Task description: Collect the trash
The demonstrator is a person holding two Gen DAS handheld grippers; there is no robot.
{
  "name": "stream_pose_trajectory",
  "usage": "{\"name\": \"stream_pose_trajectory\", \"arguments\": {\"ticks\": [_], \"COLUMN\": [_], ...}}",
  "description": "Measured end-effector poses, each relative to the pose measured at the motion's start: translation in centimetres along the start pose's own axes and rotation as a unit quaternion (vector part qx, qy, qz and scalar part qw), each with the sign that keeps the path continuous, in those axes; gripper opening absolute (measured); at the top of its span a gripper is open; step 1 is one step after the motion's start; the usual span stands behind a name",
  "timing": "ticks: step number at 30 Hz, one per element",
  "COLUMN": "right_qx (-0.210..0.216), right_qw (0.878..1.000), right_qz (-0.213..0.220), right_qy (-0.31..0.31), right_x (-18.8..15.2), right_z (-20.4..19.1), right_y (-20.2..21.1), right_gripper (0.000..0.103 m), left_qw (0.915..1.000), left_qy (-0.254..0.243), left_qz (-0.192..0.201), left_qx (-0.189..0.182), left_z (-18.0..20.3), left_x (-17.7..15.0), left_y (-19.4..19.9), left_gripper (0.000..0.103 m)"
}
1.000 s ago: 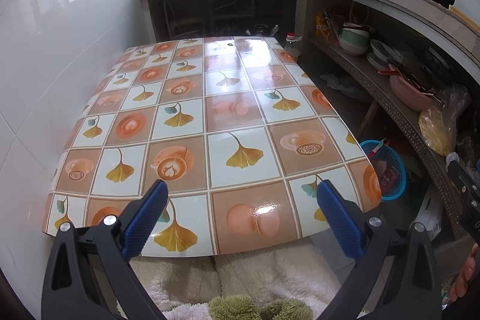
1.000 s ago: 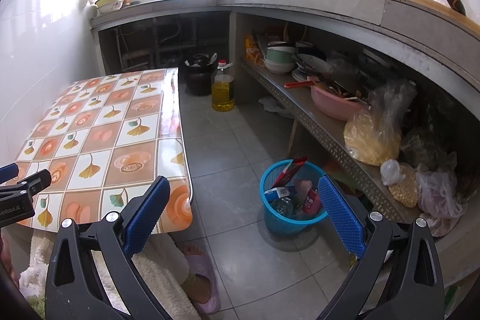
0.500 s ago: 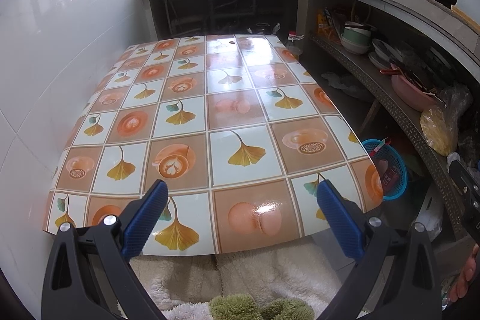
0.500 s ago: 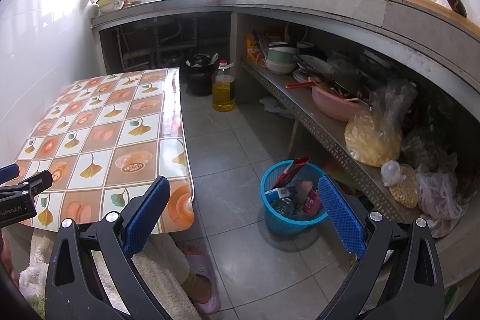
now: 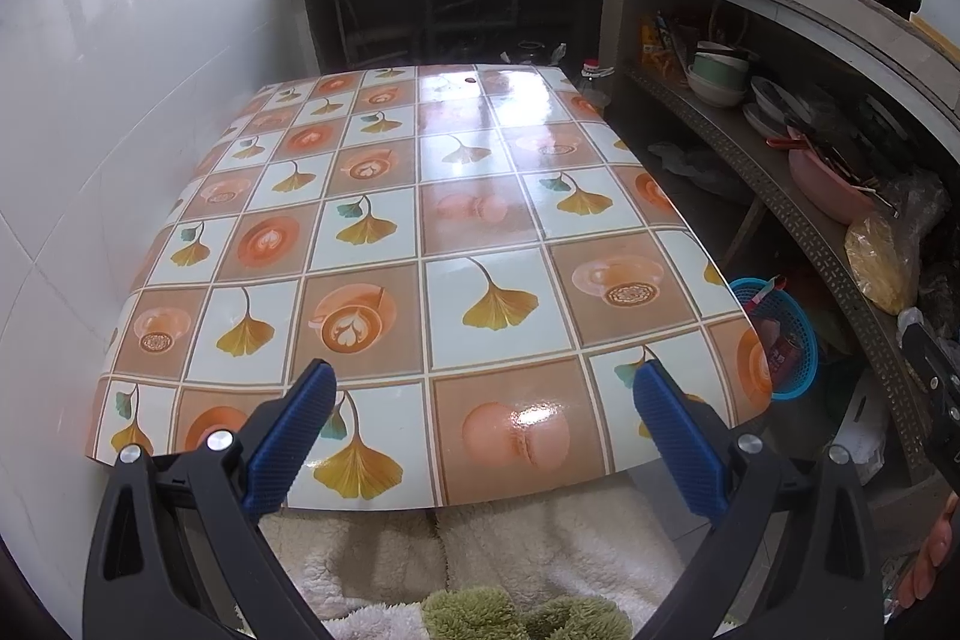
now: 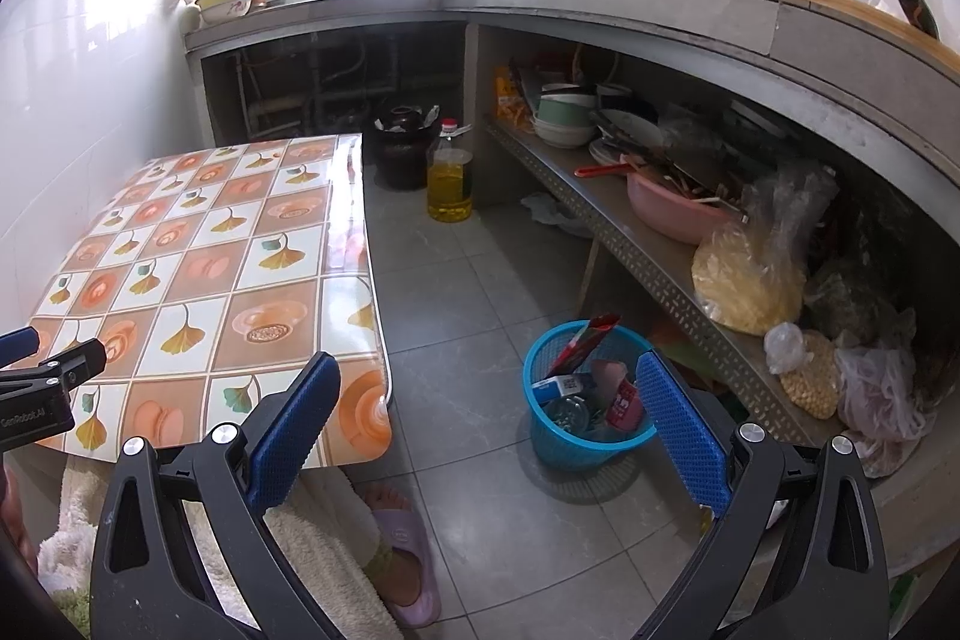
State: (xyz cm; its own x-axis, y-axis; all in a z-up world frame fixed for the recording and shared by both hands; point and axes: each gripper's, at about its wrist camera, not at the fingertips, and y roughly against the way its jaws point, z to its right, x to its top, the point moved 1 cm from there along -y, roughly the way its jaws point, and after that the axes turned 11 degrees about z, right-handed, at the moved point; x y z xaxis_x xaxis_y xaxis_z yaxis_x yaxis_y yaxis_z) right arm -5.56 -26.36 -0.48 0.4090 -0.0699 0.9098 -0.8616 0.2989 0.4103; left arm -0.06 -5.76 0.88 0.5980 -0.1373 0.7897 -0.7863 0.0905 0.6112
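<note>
Both of my hand-held grippers, the left gripper (image 5: 483, 433) and the right gripper (image 6: 489, 421), hang spread wide with nothing between their blue pads. My landmark is the blue plastic mesh basket (image 6: 543, 433) on the grey floor: the trash sits inside it, a red wrapper (image 6: 585, 340) sticking up and a white-blue carton (image 6: 561, 387) below. Left of the basket, the table with the glossy leaf-and-cup patterned cloth (image 5: 384, 244) looks bare, apart from one small dark speck (image 5: 470, 80) at its far end, too small to identify. I judge the risk is tipping that light basket if the right gripper drops in carelessly. Its deeper contents are unclear.
</note>
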Motion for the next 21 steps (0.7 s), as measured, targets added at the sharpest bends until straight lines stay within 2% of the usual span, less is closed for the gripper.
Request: {"name": "stream_pose_trajectory", "arguments": {"ticks": [21], "right_qx": [0.000], "right_qw": [1.000], "right_qz": [-0.001], "right_qy": [0.000], "right_x": [-0.07], "right_z": [-0.10], "right_y": [-0.02], "right_gripper": [0.095], "left_qw": [1.0000], "left_qy": [0.001], "left_qz": [-0.004], "left_qx": [0.002], "left_z": [-0.25], "left_x": [0.06], "left_y": [-0.16], "left_gripper": [0.097]}}
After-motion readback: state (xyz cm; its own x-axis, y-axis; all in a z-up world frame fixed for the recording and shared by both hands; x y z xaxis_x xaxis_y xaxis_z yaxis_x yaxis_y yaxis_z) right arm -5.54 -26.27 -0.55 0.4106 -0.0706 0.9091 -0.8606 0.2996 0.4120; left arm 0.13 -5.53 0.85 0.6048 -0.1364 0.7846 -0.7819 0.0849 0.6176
